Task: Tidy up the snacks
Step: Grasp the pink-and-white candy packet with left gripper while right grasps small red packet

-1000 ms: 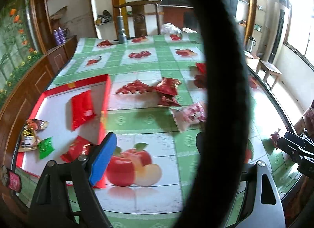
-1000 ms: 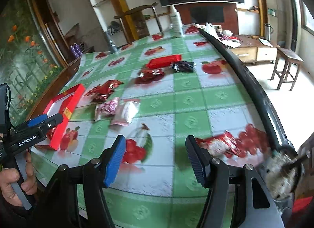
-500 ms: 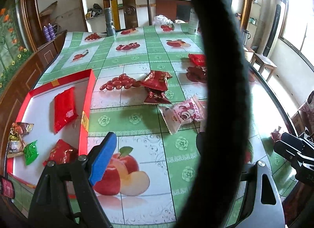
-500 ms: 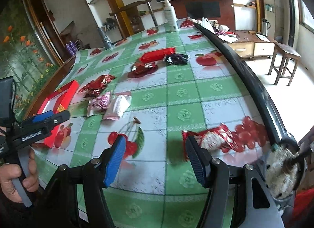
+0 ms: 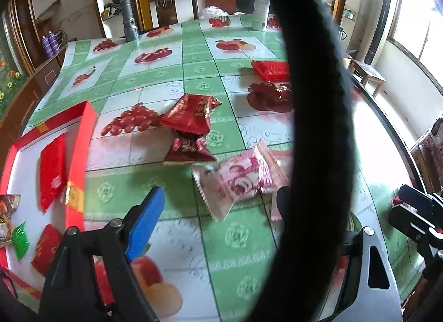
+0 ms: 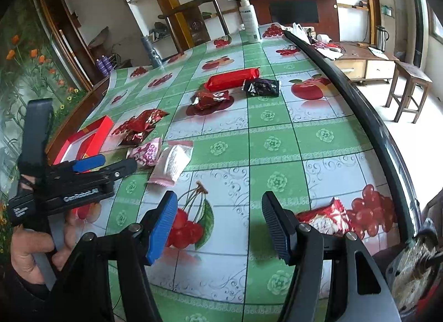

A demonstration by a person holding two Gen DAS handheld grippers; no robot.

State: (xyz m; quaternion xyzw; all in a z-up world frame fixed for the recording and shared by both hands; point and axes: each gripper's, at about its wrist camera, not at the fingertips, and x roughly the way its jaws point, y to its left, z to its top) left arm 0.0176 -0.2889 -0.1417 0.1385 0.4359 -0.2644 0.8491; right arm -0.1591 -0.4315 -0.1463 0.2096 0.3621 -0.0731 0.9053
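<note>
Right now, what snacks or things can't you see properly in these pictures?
- Left wrist view: a thick black band crosses the picture and hides part of the pink packet, the dark red packet and the left gripper's right finger.
- Left wrist view: the red box is cut off by the left edge.
- Right wrist view: the right gripper's finger covers part of the red and white packet.

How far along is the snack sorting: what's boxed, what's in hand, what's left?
Done: several packets lie in the red box, including a long red packet. In hand: nothing; left tongs are open near the pink packet, right tongs empty. Left: dark red packets, black packet and others on the table.
</note>
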